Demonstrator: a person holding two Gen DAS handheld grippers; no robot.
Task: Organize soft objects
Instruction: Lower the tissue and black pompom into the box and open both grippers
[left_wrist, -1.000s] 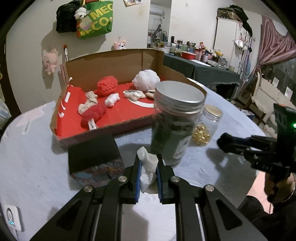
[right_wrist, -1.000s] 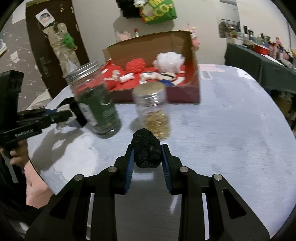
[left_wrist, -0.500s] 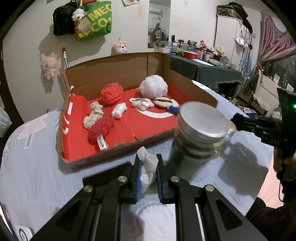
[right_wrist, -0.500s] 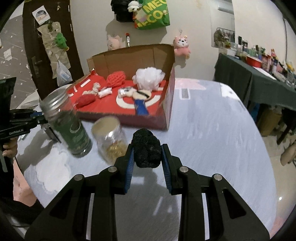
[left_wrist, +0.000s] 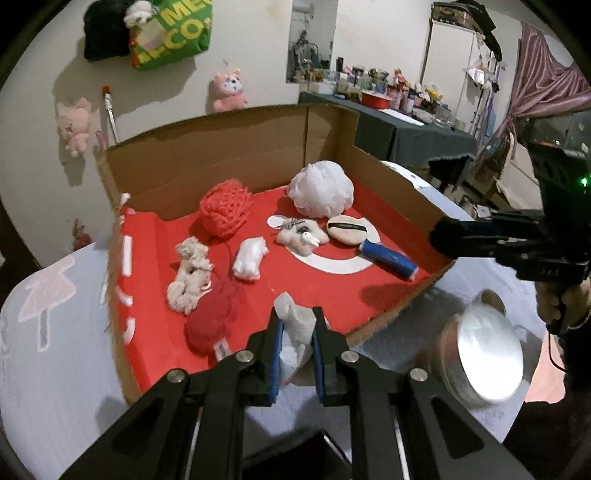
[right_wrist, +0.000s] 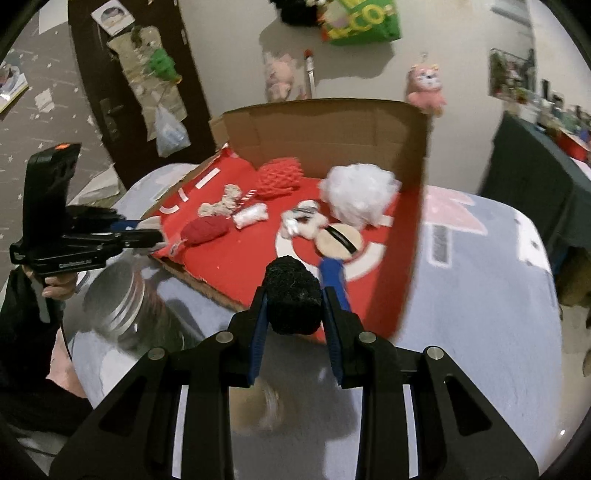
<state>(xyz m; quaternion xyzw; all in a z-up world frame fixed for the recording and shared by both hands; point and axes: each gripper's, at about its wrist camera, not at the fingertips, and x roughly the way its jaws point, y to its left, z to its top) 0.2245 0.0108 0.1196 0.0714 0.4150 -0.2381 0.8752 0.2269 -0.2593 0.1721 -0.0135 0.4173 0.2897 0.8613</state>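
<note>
My left gripper (left_wrist: 295, 332) is shut on a crumpled white soft wad (left_wrist: 293, 325), hovering over the front edge of the cardboard box (left_wrist: 229, 147) with its red floor. My right gripper (right_wrist: 293, 306) is shut on a black fuzzy ball (right_wrist: 291, 295), just above the box's near rim (right_wrist: 221, 299). Inside lie a white mesh puff (left_wrist: 320, 194), a red knitted ball (left_wrist: 225, 206), a red pom (left_wrist: 210, 325), a beige scrunchie (left_wrist: 188, 273), a round powder puff (left_wrist: 347, 229) and a blue roll (left_wrist: 388, 260). Each gripper shows in the other's view, the right gripper (left_wrist: 443, 236) and the left gripper (right_wrist: 155, 230).
A metal-lidded jar (left_wrist: 484, 363) stands on the grey tablecloth right of the box, seen as a jar (right_wrist: 125, 306) in the right wrist view. A dark flat item (left_wrist: 295, 454) lies under my left gripper. Plush toys and a green bag (left_wrist: 170, 33) hang on the wall behind.
Both grippers moved forward and slightly up from beside the jars to the box's front edge, still gripping the white wad and the black ball. The jars slid back in view.
</note>
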